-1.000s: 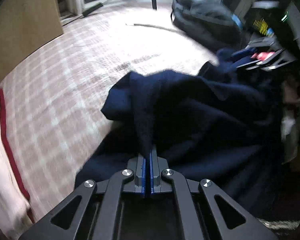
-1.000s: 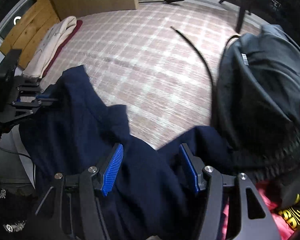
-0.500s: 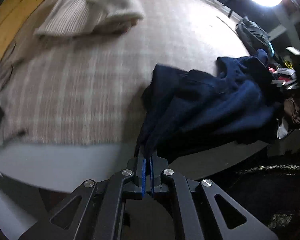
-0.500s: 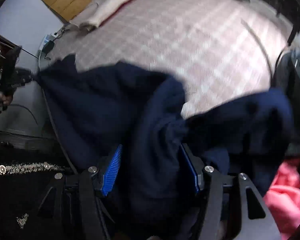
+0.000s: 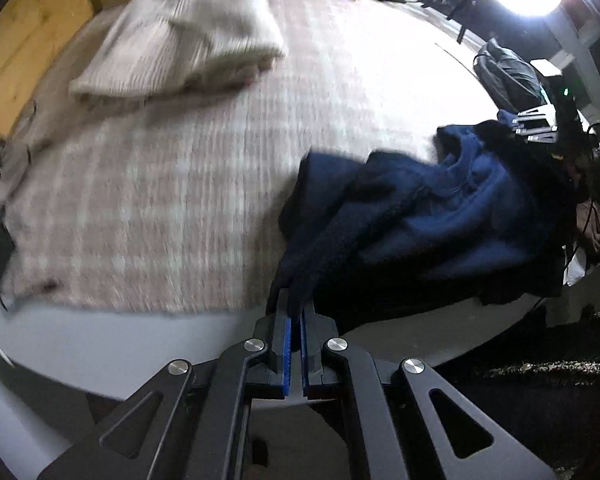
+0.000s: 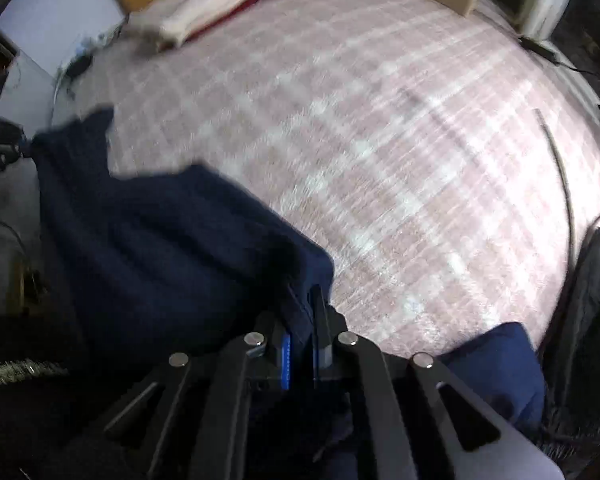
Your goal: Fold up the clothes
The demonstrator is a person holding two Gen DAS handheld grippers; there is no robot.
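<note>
No writing can be read in either view. One navy garment (image 5: pixel 428 216) lies bunched at the near edge of the checked pink cover (image 5: pixel 160 184), stretched between the two tongs: the left gripper (image 5: pixel 295 312) is closed tight on one edge, and the right gripper (image 6: pixel 304 308) is closed on another fold. One folded beige garment (image 5: pixel 180 36) rests at the far side, and one dark backpack (image 5: pixel 508 76) lies near the far right edge.
</note>
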